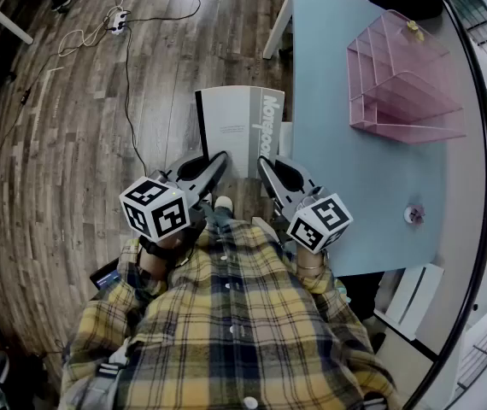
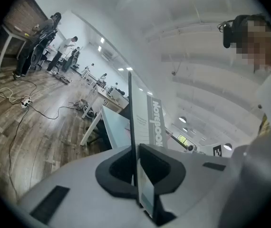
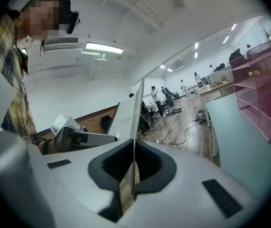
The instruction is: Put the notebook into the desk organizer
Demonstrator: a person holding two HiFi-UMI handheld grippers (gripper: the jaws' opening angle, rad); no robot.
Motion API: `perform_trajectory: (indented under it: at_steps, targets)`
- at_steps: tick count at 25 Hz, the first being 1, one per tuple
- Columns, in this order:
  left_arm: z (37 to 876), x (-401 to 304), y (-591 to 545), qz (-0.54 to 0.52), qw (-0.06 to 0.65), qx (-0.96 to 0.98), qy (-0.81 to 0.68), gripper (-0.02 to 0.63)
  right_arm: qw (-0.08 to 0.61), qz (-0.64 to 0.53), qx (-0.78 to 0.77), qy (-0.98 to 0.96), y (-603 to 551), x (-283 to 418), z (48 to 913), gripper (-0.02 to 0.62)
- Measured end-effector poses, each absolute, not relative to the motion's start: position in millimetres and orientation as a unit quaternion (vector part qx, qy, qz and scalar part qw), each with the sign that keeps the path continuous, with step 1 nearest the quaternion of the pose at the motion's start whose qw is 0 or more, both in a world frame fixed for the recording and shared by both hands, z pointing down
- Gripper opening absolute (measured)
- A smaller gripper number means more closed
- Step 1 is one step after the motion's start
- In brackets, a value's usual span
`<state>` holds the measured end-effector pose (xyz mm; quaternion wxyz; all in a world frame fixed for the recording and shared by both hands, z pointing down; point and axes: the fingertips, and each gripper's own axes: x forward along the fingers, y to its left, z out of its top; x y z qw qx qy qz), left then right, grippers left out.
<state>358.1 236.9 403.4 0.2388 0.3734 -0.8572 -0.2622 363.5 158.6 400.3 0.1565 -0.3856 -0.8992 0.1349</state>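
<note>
Head view shows desk organizer [image 1: 401, 84] whole; gripper views, jaws clamping notebook [image 2: 141, 122]

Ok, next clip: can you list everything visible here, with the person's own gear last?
table: one, pale blue top, right side of the head view.
desk organizer: one, pink wire mesh, on the table's far part.
small round object: one, pale, on the table's near part; too small to identify.
floor: wood planks, left side.
power strip: one, white, with cables, on the floor, far left.
notebook: one, grey and white, black spine, held beside the table.
left gripper: grey, shut on the notebook's near edge.
right gripper: grey, shut on the same edge.
shirt: yellow plaid, bottom of view.
</note>
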Motion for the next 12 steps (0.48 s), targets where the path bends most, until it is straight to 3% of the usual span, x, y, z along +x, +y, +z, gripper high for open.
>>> perform_trajectory:
  at_steps: [12]
  targets:
    - [400.9,361.3,236.6,-0.252,0.247,0.374,-0.858,0.021,0.151,0.156,-0.387,-0.896,157.1,369.1,398.1,0.015]
